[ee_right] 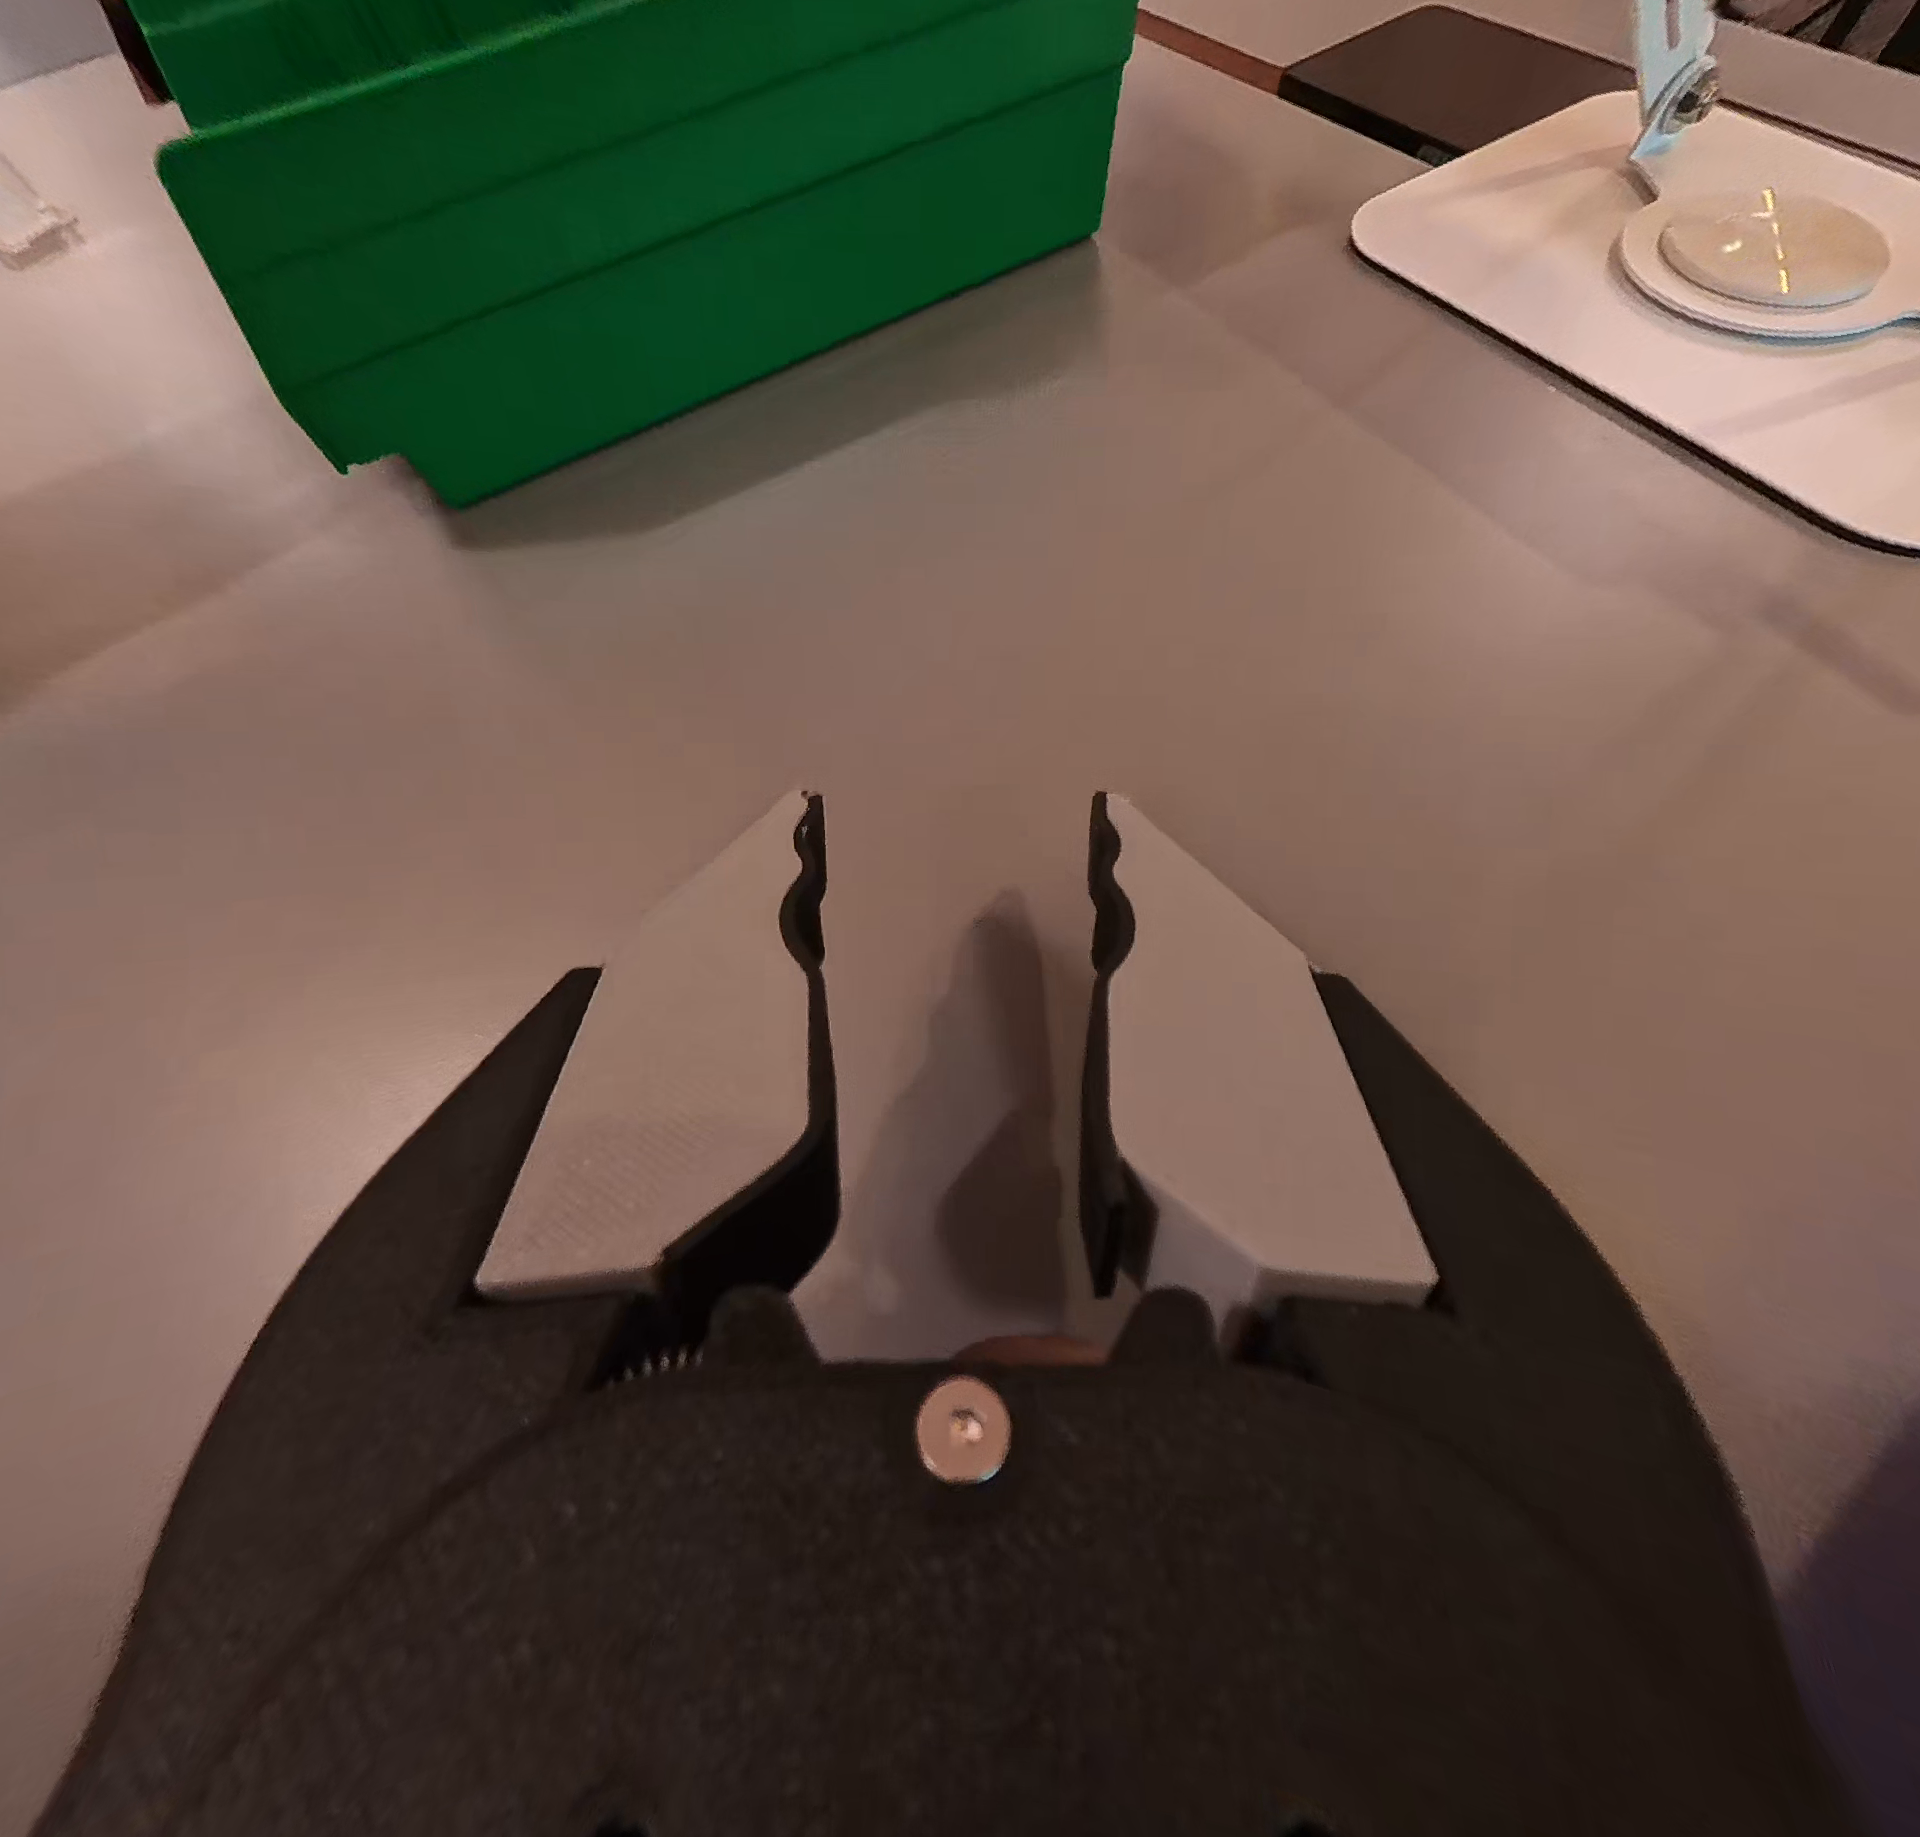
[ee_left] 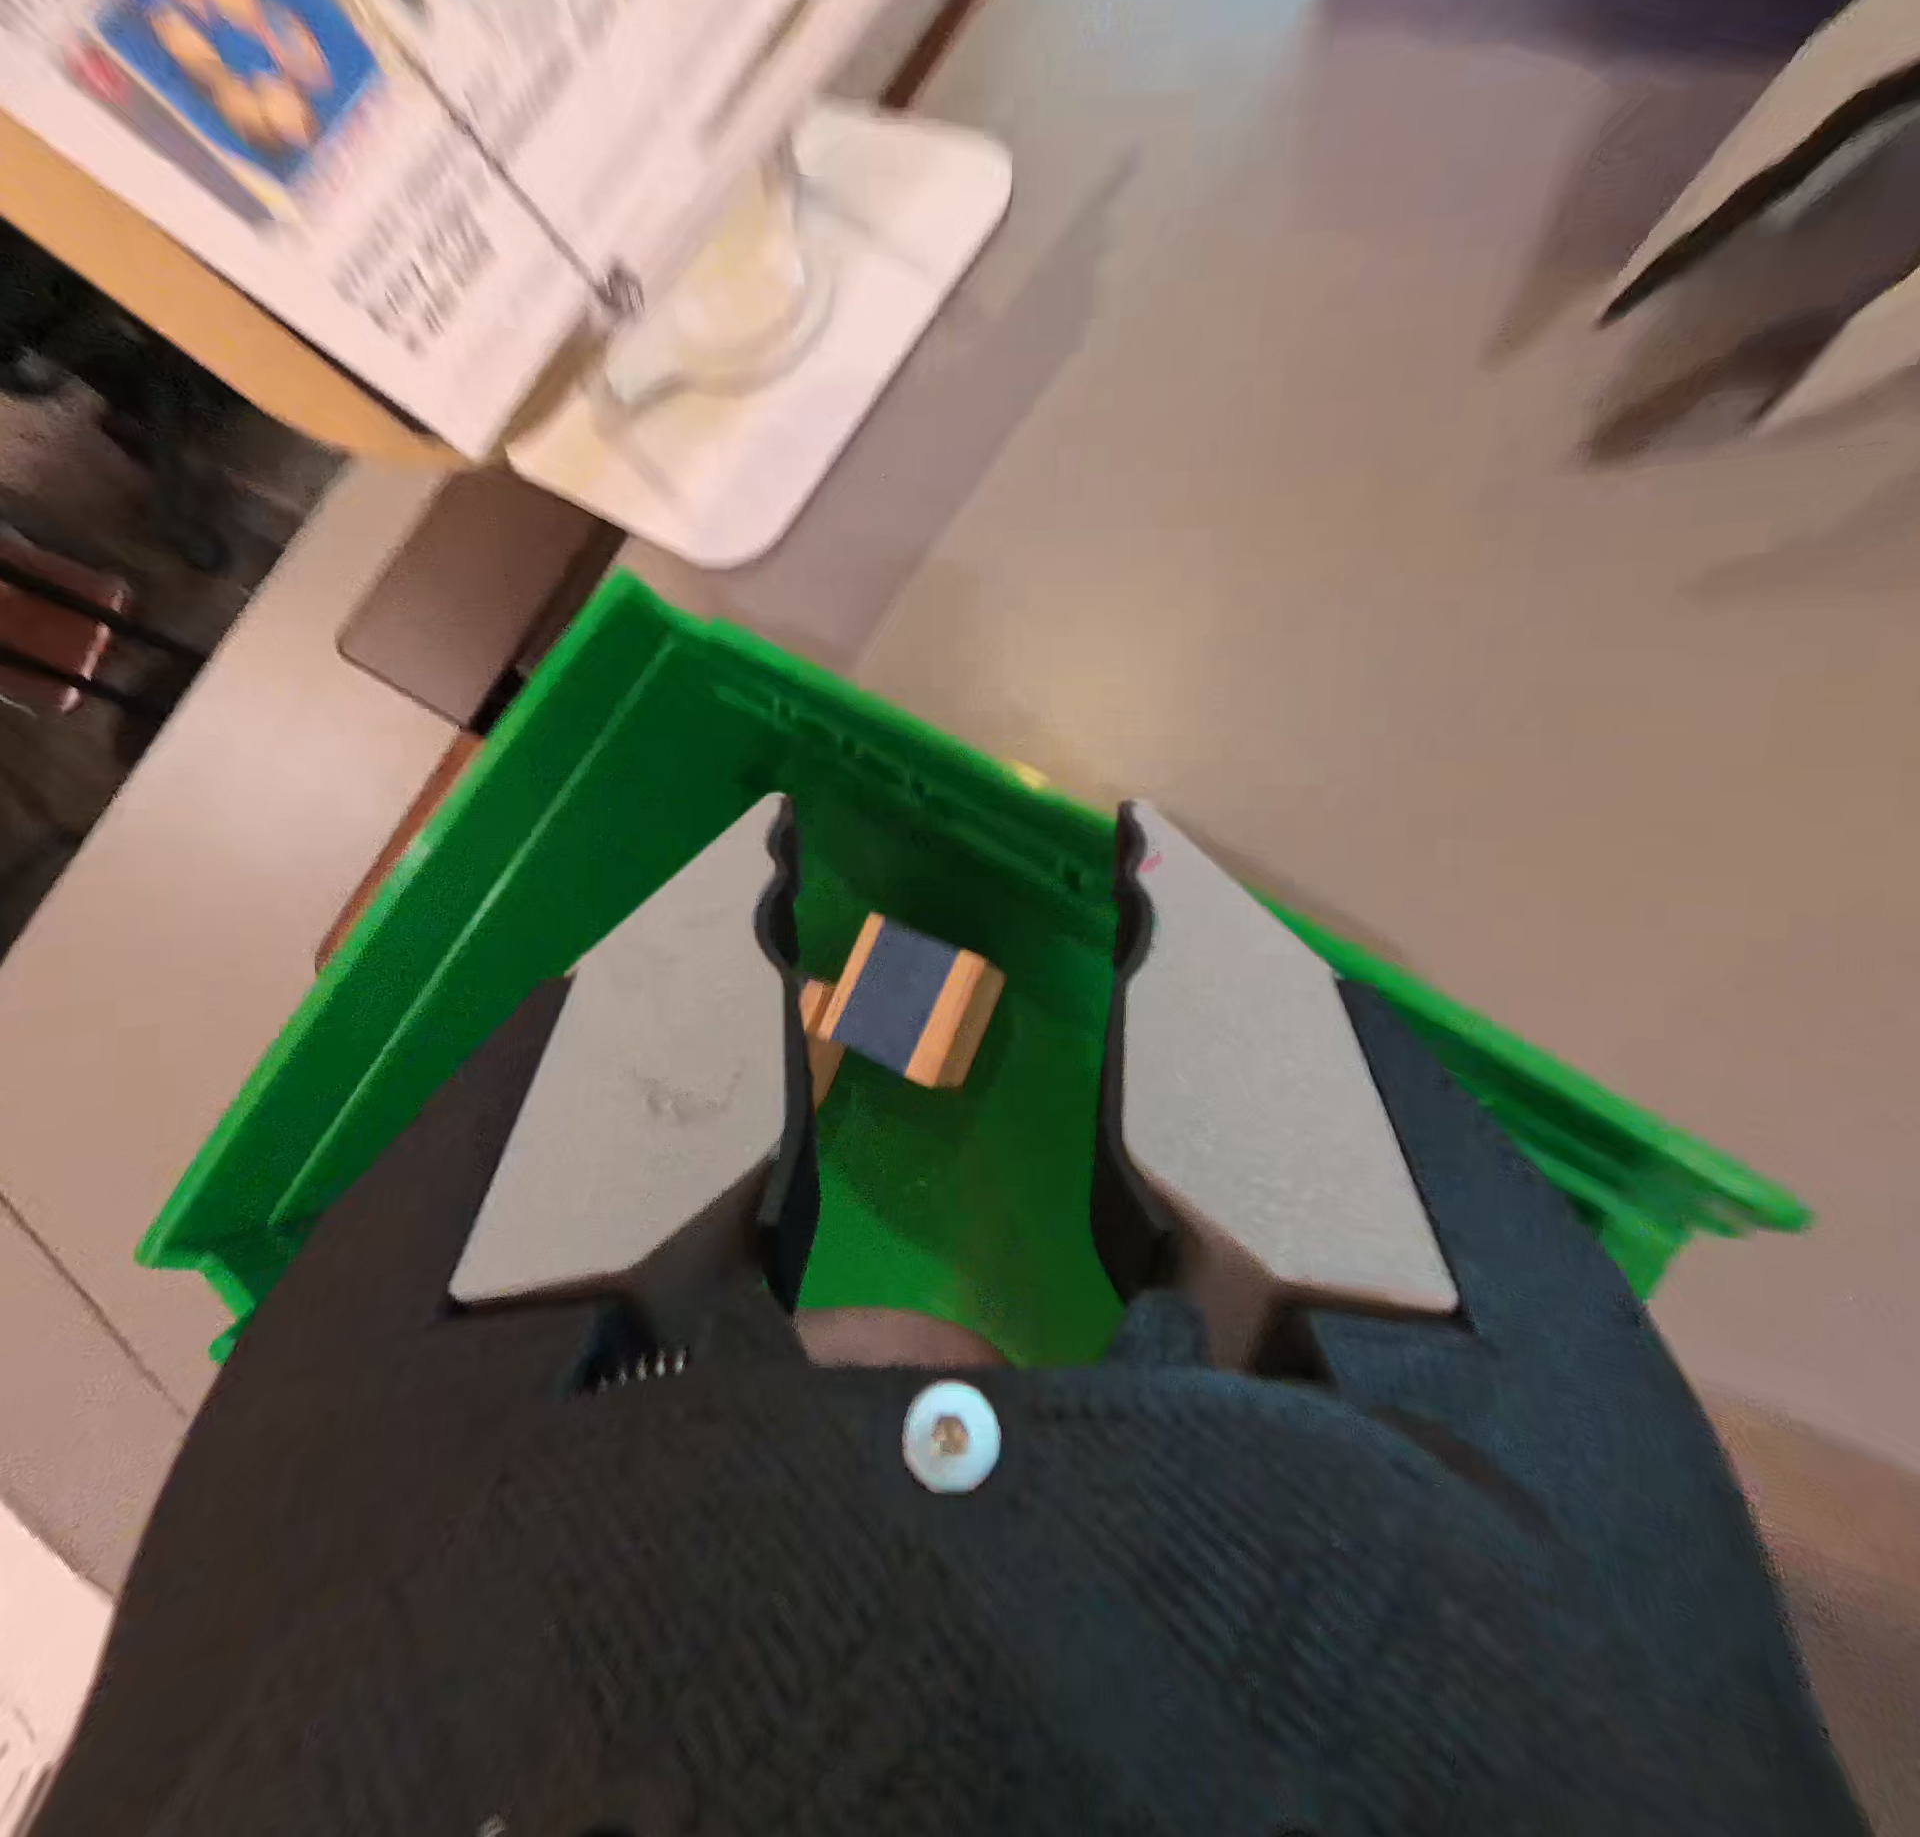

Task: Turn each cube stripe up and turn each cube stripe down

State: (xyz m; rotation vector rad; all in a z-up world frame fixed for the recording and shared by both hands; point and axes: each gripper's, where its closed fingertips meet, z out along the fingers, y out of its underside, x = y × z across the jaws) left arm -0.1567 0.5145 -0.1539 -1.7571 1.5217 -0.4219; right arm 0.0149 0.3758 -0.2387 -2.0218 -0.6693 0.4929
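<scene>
We find the small wooden cube with a dark stripe dead ahead at twelve o'clock between our released left gripper's jaws, inside the green plastic bin, while the right gripper, also released, idles well apart.

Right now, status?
Left hand-held gripper open over green bin. Cube inside, stripe up. Right hand-held gripper open, empty. Nothing blocking.

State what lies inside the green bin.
Inside the green bin lies one wooden cube, dark stripe up. Another wooden piece peeks out beside it; the left claw covers the rest.
</scene>
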